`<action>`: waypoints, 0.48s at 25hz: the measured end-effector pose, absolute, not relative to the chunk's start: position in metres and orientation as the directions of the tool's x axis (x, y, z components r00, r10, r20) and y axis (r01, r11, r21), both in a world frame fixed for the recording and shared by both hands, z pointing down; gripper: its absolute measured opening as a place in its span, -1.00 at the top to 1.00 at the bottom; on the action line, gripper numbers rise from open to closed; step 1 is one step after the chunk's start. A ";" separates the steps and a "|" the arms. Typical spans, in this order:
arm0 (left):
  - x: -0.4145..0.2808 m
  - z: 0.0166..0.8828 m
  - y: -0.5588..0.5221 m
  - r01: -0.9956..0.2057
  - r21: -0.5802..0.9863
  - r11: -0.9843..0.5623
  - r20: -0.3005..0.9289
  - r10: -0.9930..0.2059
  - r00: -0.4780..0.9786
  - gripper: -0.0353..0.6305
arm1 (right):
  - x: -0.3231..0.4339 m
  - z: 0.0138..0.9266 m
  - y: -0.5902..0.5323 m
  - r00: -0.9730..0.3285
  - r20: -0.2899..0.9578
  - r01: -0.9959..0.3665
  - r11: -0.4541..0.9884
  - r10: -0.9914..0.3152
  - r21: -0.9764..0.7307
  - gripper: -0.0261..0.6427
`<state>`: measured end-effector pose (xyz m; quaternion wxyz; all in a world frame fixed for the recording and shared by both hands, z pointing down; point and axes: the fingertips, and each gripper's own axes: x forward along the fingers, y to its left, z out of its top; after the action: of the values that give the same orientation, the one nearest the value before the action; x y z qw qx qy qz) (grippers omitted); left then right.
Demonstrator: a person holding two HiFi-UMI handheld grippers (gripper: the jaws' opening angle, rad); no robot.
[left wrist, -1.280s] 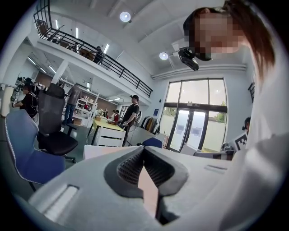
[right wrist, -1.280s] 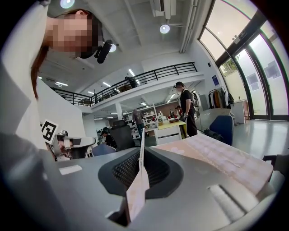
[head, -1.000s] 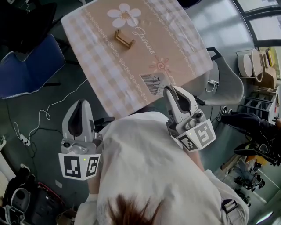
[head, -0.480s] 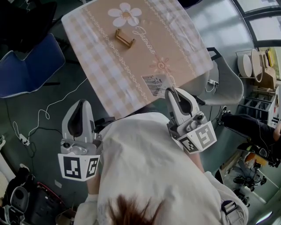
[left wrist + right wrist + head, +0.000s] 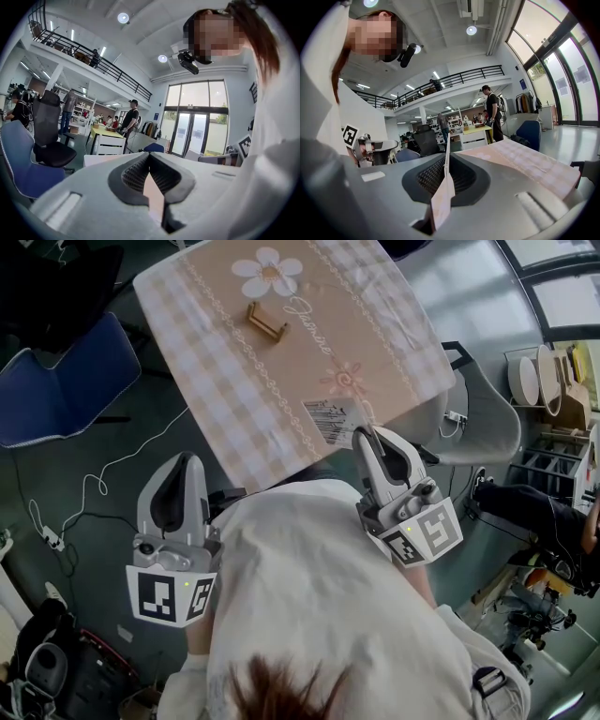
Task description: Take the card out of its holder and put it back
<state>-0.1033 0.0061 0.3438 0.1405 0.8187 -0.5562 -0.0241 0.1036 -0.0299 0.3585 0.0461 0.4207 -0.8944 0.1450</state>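
Pinching the thin white printed card (image 5: pixel 330 420) edge-on, my right gripper (image 5: pixel 366 434) is clamped on it above the near worktop (image 5: pixel 216 381) edge, well apart from the small wooden holder (image 5: pixel 266 322), probably ready for reinsertion. My left gripper (image 5: pixel 181 459) hangs closed and empty over the grey floor, near a blue chair (image 5: pixel 56 390).

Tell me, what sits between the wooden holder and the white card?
Only bare beige checked tablecloth from wooden holder to white card, head view.
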 end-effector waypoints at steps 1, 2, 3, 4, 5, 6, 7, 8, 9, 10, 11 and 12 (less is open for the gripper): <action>-0.102 0.343 0.006 -0.903 0.256 -0.346 0.115 -0.916 0.384 0.89 | 0.103 0.358 -0.030 -0.644 0.204 -0.764 0.606 -0.738 -0.221 0.87; -0.102 0.343 0.006 -0.902 0.255 -0.349 0.113 -0.915 0.386 0.89 | 0.102 0.358 -0.029 -0.646 0.204 -0.763 0.607 -0.736 -0.224 0.87; -0.101 0.342 0.006 -0.901 0.254 -0.351 0.112 -0.915 0.388 0.89 | 0.102 0.358 -0.029 -0.647 0.205 -0.762 0.608 -0.735 -0.225 0.87; -0.101 0.343 0.006 -0.901 0.253 -0.353 0.113 -0.914 0.390 0.89 | 0.102 0.358 -0.028 -0.646 0.205 -0.762 0.607 -0.735 -0.224 0.87; -0.101 0.343 0.005 -0.900 0.253 -0.354 0.114 -0.913 0.391 0.89 | 0.102 0.358 -0.028 -0.644 0.204 -0.764 0.606 -0.737 -0.222 0.87; -0.101 0.344 0.005 -0.900 0.254 -0.355 0.114 -0.913 0.392 0.89 | 0.103 0.358 -0.028 -0.644 0.204 -0.764 0.605 -0.738 -0.225 0.87; -0.101 0.344 0.005 -0.899 0.258 -0.354 0.112 -0.913 0.392 0.89 | 0.102 0.359 -0.028 -0.644 0.203 -0.764 0.603 -0.738 -0.231 0.87; -0.101 0.344 0.005 -0.898 0.264 -0.352 0.108 -0.914 0.390 0.89 | 0.102 0.359 -0.028 -0.644 0.202 -0.763 0.601 -0.738 -0.237 0.87; -0.101 0.344 0.004 -0.897 0.272 -0.348 0.102 -0.916 0.387 0.89 | 0.102 0.359 -0.028 -0.644 0.202 -0.763 0.600 -0.738 -0.239 0.87; -0.102 0.343 0.004 -0.896 0.281 -0.343 0.097 -0.919 0.383 0.89 | 0.103 0.359 -0.028 -0.643 0.201 -0.764 0.600 -0.739 -0.238 0.87; -0.103 0.343 0.004 -0.896 0.288 -0.339 0.094 -0.921 0.378 0.89 | 0.103 0.359 -0.028 -0.643 0.201 -0.764 0.600 -0.739 -0.235 0.87; -0.105 0.343 0.004 -0.896 0.291 -0.335 0.093 -0.922 0.375 0.89 | 0.103 0.359 -0.029 -0.643 0.202 -0.765 0.601 -0.739 -0.233 0.87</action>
<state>-0.1046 0.0038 0.3434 0.1482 0.8157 -0.5574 -0.0441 0.1029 -0.0285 0.3592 0.0423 0.4206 -0.8937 0.1501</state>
